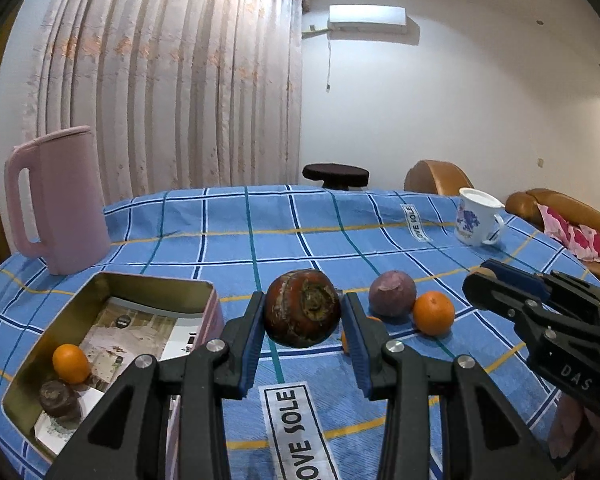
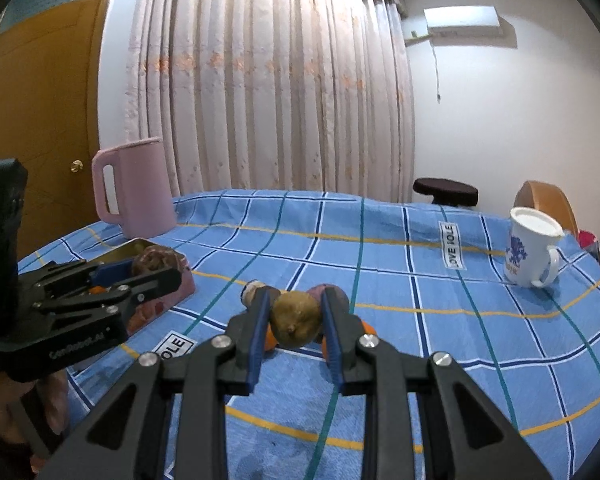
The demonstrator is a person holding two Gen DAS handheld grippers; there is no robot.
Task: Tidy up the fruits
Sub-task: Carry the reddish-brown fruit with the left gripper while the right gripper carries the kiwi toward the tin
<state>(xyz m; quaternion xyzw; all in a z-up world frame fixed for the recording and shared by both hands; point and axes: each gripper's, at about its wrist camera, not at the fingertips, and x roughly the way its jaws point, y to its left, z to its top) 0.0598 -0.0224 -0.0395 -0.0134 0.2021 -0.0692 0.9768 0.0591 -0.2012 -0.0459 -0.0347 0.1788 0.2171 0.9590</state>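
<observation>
My left gripper [image 1: 302,312] is shut on a reddish-brown round fruit [image 1: 302,314] and holds it above the cloth, right of an open metal tin [image 1: 112,288]. The tin holds an orange [image 1: 71,363] and a dark brown fruit [image 1: 59,400]. A purple fruit [image 1: 392,294] and an orange [image 1: 433,314] lie on the cloth to the right. My right gripper [image 2: 294,318] is shut on a brown-green pear-like fruit [image 2: 295,319]. Behind it lie a purple fruit [image 2: 320,292] and oranges [image 2: 271,342], partly hidden. The left gripper [image 2: 140,276] shows over the tin [image 2: 148,308].
A pink jug [image 1: 60,200] stands at the table's back left behind the tin. A white mug with blue print [image 1: 476,218] stands at the back right. The blue checked cloth [image 1: 260,232] covers the table. A dark stool [image 1: 336,174] and brown sofa [image 1: 556,204] lie beyond.
</observation>
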